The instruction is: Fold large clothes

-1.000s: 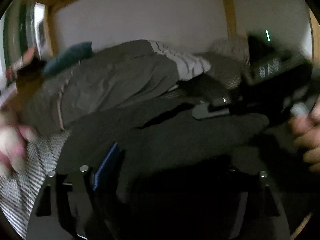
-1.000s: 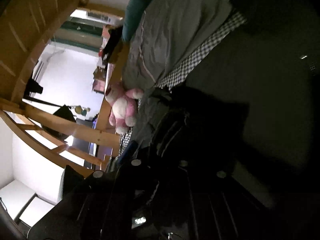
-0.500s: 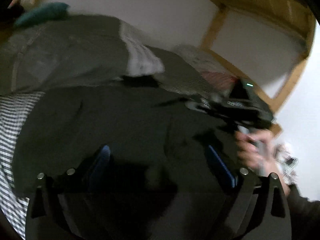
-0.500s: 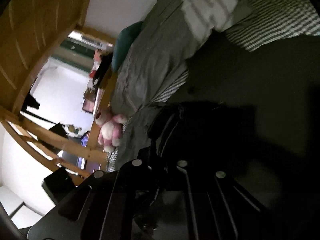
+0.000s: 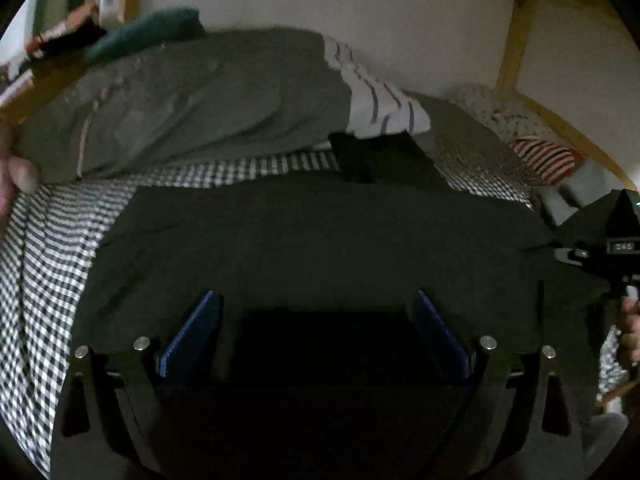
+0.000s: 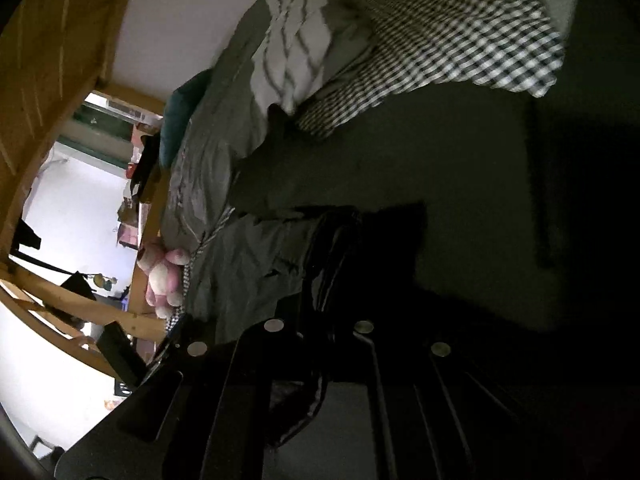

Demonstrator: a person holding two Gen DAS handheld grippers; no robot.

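Observation:
A large dark garment (image 5: pixel 320 240) lies spread flat on the checked bedsheet (image 5: pixel 48 264). My left gripper (image 5: pixel 314 316) hovers just above its near edge, open, with both blue pads (image 5: pixel 192 332) apart and nothing between them. My right gripper (image 5: pixel 600 248) shows at the garment's right edge in the left wrist view. In the right wrist view the right gripper (image 6: pixel 328 280) is shut on a bunched fold of the dark garment (image 6: pixel 400 152), which runs between its fingers.
A grey duvet (image 5: pixel 200 100) and a striped pillow (image 5: pixel 376 104) lie along the far wall. A teal cushion (image 5: pixel 144 32) and a red-striped item (image 5: pixel 548 156) sit at the bed's ends. A pink plush toy (image 6: pixel 160 276) lies by the wooden bed frame (image 6: pixel 52 60).
My left gripper has opened, let go of the garment and swung back to face the bed squarely. The garment now lies flatter. The right gripper stays clamped on its fold.

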